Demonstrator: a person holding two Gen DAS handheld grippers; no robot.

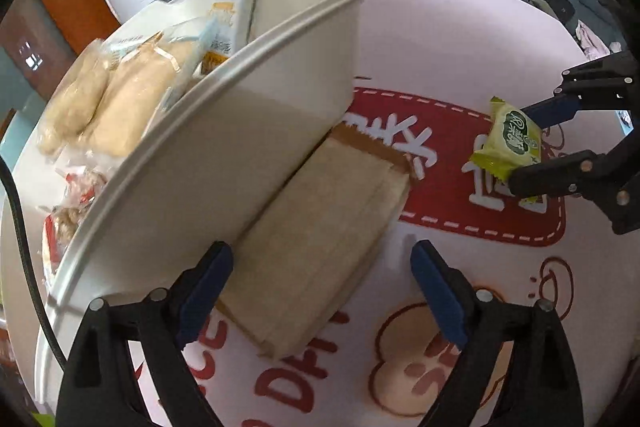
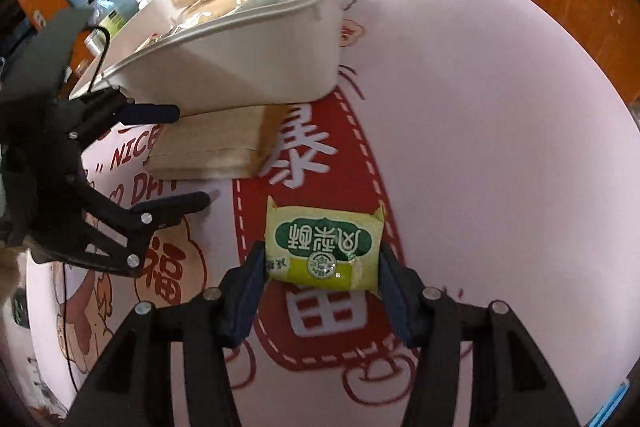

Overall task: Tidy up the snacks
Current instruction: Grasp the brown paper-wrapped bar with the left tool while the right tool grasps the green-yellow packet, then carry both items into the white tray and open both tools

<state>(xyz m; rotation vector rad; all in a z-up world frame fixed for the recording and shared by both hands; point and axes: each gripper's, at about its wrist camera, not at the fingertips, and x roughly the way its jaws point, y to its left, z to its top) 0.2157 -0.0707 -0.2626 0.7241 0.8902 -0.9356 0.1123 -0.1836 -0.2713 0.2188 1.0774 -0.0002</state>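
The right gripper was closed on a green snack packet, its blue pads pressing the packet's two side edges, in the lower middle of the right wrist frame. In the left wrist view the same packet showed at the right edge, seemingly lifted a little off the pink printed tablecloth, though its height could not be told for sure. The left gripper stood wide open and held nothing, its fingers on either side of a flat tan packet that lay on the cloth against the near wall of a white bin, at the centre of the frame. The bin already held several pale bread-like packets at the upper left.

The grip looked like the weak spot. The pads caught only the soft film at the packet's edges (a pillow pack gives under pressure), so a quick swing toward the bin could let it twist or slip out. The bin's wall rose fairly high on the side facing the gripper, and a low carry could knock the packet against the rim. The tan packet lay touching the bin's wall, so the left finger nearest the bin might wedge against or nudge the bin when it closed.
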